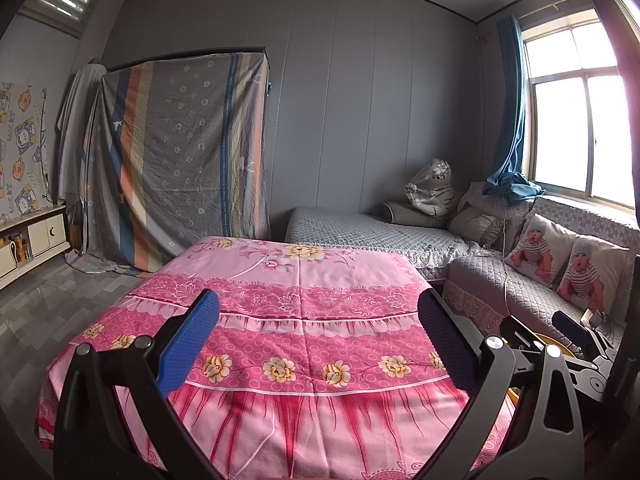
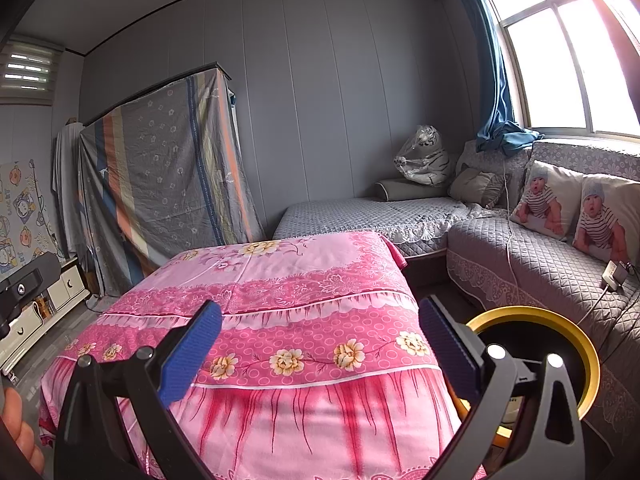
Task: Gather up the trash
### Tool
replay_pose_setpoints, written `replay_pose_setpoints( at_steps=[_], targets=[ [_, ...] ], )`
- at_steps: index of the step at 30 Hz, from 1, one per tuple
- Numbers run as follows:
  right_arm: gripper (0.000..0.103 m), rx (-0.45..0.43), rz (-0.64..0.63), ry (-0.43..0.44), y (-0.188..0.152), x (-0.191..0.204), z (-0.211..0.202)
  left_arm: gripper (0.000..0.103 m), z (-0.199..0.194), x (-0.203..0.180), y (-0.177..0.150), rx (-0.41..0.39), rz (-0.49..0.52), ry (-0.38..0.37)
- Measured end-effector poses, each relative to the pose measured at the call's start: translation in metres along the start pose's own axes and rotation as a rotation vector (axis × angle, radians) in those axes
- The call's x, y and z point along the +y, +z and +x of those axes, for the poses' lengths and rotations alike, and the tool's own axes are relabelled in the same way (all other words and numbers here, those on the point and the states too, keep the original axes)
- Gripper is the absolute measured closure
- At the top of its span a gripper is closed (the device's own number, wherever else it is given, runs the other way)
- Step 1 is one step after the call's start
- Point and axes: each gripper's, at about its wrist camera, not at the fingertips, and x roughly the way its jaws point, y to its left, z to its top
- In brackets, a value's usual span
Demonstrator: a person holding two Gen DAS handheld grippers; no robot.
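Round bin [image 2: 536, 316] with a yellow rim and dark inside, standing on the floor just off the right near corner of the pink-covered table [image 2: 280, 280], between the table and the grey quilted sofa [image 2: 532, 264]; partly hidden behind the right finger of the right gripper [image 2: 320, 350]. Only a sliver of the same yellow rim visible from the left wrist, behind black gripper hardware. Contents of the bin too dark to tell. No loose trash to be made out on the floral cloth.

Right gripper hovering above the near edge of the table, its 2 blue-padded fingers [image 2: 192, 352] spread wide, nothing between them. Left gripper [image 1: 318, 344] likewise over the near edge, blue pads apart and empty; from its view, the right gripper seen low at the right side.

Part of a hand [image 2: 20, 428] at the lower left edge of the right-wrist view.

On the sofa, 2 cushions [image 2: 576, 210] printed with baby pictures, and a white power strip [image 2: 614, 274] with a cord. Farther back, a plush tiger [image 2: 424, 158] wrapped in clear plastic, sitting at the far corner by the blue curtain [image 2: 496, 92]. Against the far wall, a striped sheet [image 2: 164, 176] draped over tall furniture.
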Motion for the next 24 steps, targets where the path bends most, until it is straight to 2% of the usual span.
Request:
replay_pose_setpoints(
  at_steps=[24],
  targets=[
    [0.008,0.002,0.003,0.001,0.0013,-0.0005,0.0005,0.008,0.0027,0.0065,0.0006,0.005,0.019,-0.020]
  ],
)
